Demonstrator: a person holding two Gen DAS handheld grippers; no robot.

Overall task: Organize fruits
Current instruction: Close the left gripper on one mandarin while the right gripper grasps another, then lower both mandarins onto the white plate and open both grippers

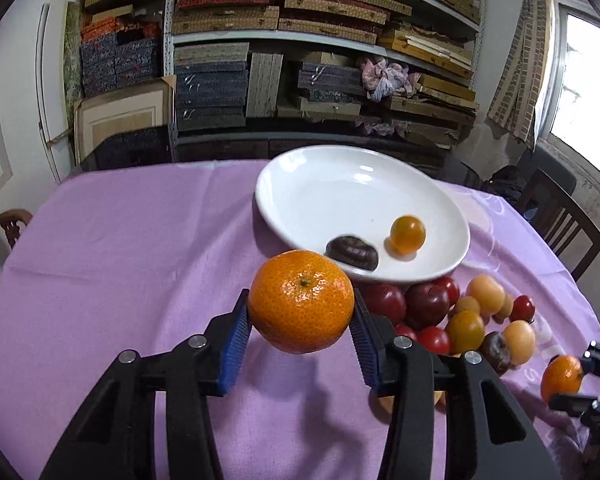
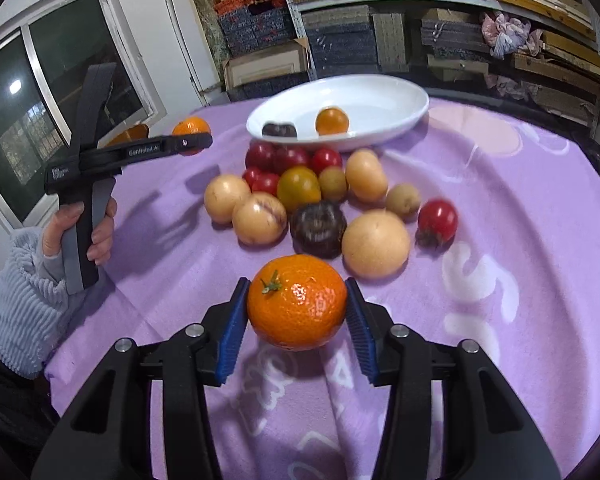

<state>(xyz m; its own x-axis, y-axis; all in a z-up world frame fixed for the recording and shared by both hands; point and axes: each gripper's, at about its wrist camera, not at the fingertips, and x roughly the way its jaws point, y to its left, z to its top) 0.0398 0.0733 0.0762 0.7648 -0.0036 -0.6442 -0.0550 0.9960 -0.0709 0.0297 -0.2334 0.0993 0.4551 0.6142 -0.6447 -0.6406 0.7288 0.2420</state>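
My left gripper (image 1: 300, 320) is shut on a mandarin (image 1: 300, 300), held above the purple cloth just in front of the white plate (image 1: 300, 184). My right gripper (image 2: 296, 308) is shut on a second mandarin (image 2: 296, 300), lifted off the cloth near the fruit pile (image 2: 316, 196). In the plate lie a small orange tomato (image 1: 407, 233) and a dark chestnut-like fruit (image 1: 352, 252). The pile between plate and grippers holds red tomatoes, pale round fruits, a yellow-green tomato and a dark ribbed fruit. In the right wrist view the left gripper (image 2: 192, 142) shows at the left with its mandarin.
The round table wears a purple cloth (image 1: 132, 260). A hand in a light blue sleeve (image 2: 24, 300) grips the left tool's handle. Wooden chairs (image 1: 564, 224) stand at the table's edges. Shelves stacked with boxes (image 1: 320, 40) fill the back wall.
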